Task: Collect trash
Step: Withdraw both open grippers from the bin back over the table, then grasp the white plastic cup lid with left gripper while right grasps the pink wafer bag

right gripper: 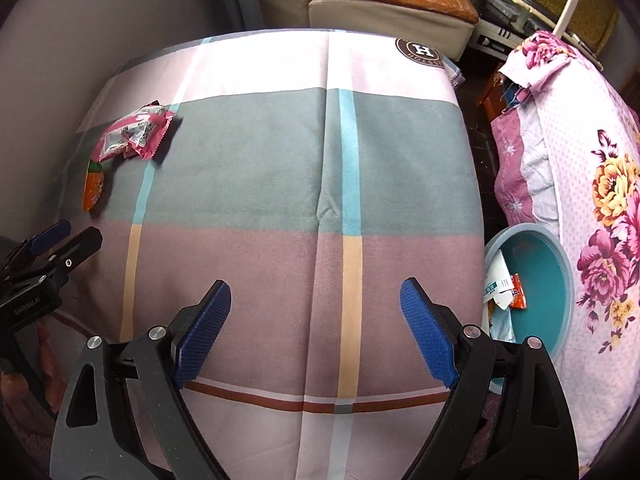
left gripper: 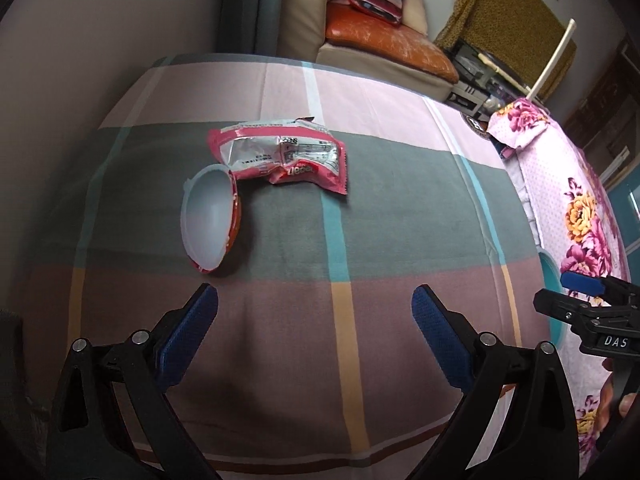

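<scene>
A crumpled pink and silver snack wrapper (left gripper: 280, 152) lies on the checked tablecloth, with a white plastic shell with an orange outside (left gripper: 210, 218) just below and left of it. My left gripper (left gripper: 315, 300) hangs open above the cloth, short of both, nothing between its blue pads. In the right wrist view the wrapper (right gripper: 134, 134) and the orange shell (right gripper: 93, 188) sit far left. My right gripper (right gripper: 316, 292) is open over bare cloth. A teal bin (right gripper: 548, 284) holding paper scraps stands to its right beside the table.
A bed with a flowered pink cover (right gripper: 592, 184) runs along the right, past the bin. A sofa with an orange cushion (left gripper: 384, 40) stands beyond the table's far edge. A wall closes the left side. The right gripper's body (left gripper: 592, 316) shows at the left view's right edge.
</scene>
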